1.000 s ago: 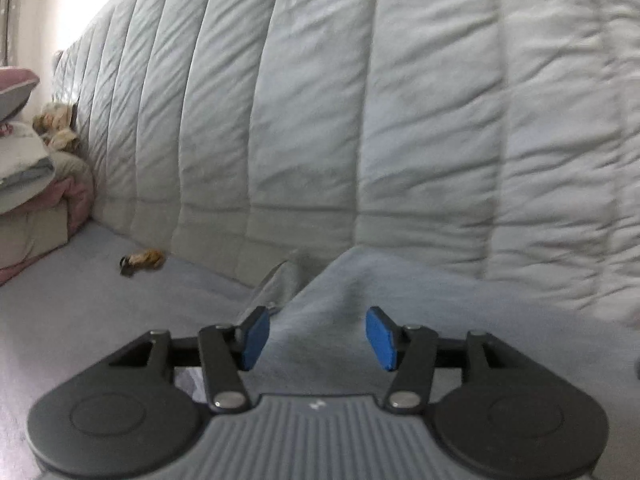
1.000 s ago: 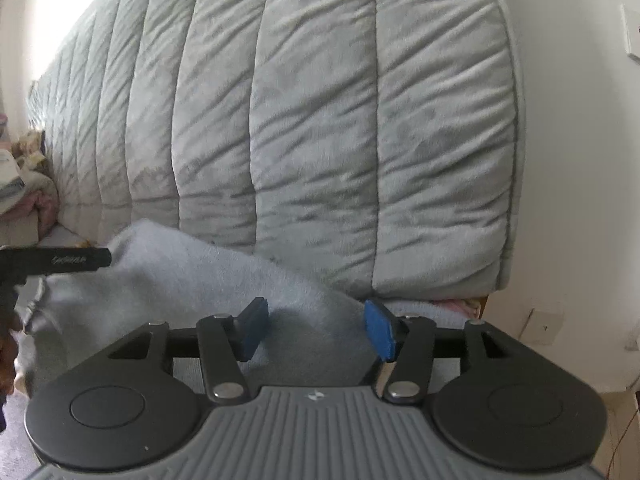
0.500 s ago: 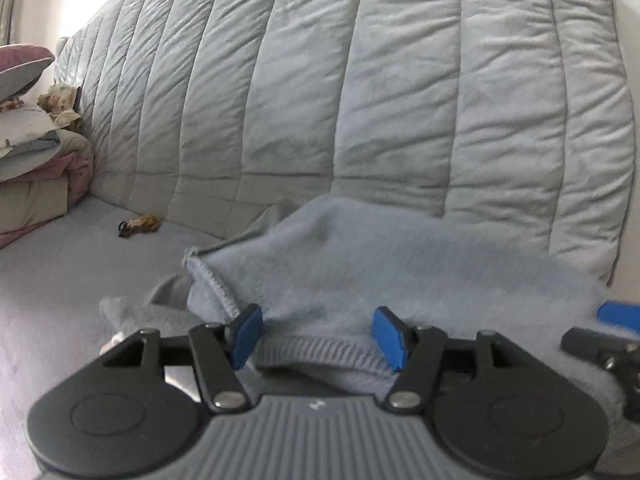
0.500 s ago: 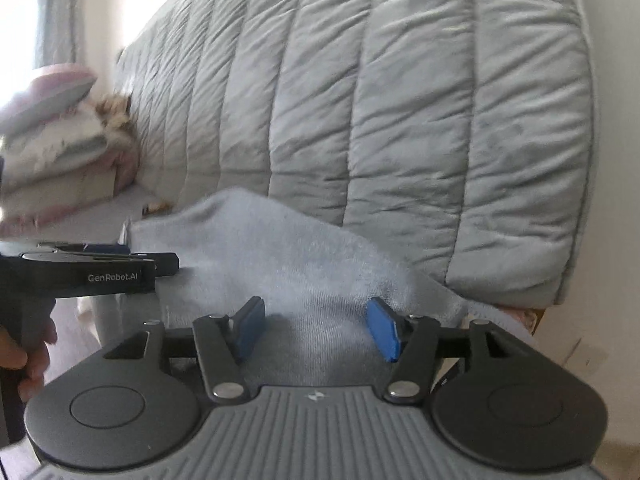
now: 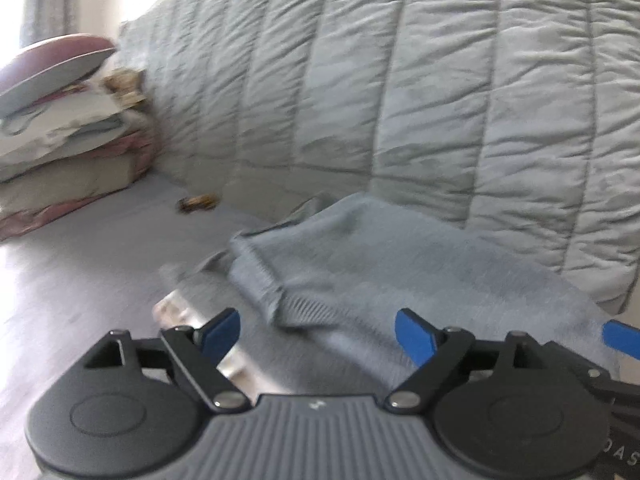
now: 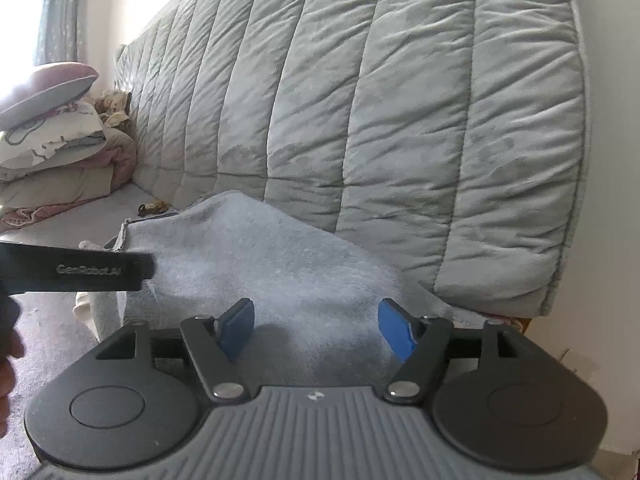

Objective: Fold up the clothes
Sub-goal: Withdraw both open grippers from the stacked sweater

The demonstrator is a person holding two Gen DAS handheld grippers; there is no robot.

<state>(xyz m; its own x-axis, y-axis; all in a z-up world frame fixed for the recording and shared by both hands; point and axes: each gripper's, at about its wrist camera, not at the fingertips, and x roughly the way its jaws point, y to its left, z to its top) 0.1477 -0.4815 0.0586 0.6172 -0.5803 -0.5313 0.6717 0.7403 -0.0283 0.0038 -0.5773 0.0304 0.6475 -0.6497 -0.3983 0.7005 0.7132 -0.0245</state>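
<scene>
A light blue-grey knit garment (image 5: 380, 264) lies folded on the sofa seat against the quilted backrest; it also shows in the right wrist view (image 6: 256, 264). Its ribbed hem (image 5: 296, 308) lies just ahead of my left gripper (image 5: 318, 334), which is open and empty, hovering at the garment's near left edge. My right gripper (image 6: 316, 330) is open and empty over the garment's near right part. The left gripper's body shows in the right wrist view (image 6: 76, 270) at the left, and a blue fingertip (image 5: 622, 338) of the right gripper shows in the left wrist view.
A quilted grey sofa backrest (image 6: 360, 120) rises behind the garment. A stack of pillows and folded bedding (image 5: 60, 136) sits at the far left of the seat. A small brown object (image 5: 198, 202) lies on the seat near the backrest. A white wall (image 6: 612, 200) stands at the right.
Both grippers have drawn back from the garment and their jaws have opened wider. The left wrist view has swung left and is blurred by motion. The garment lies flatter on the seat.
</scene>
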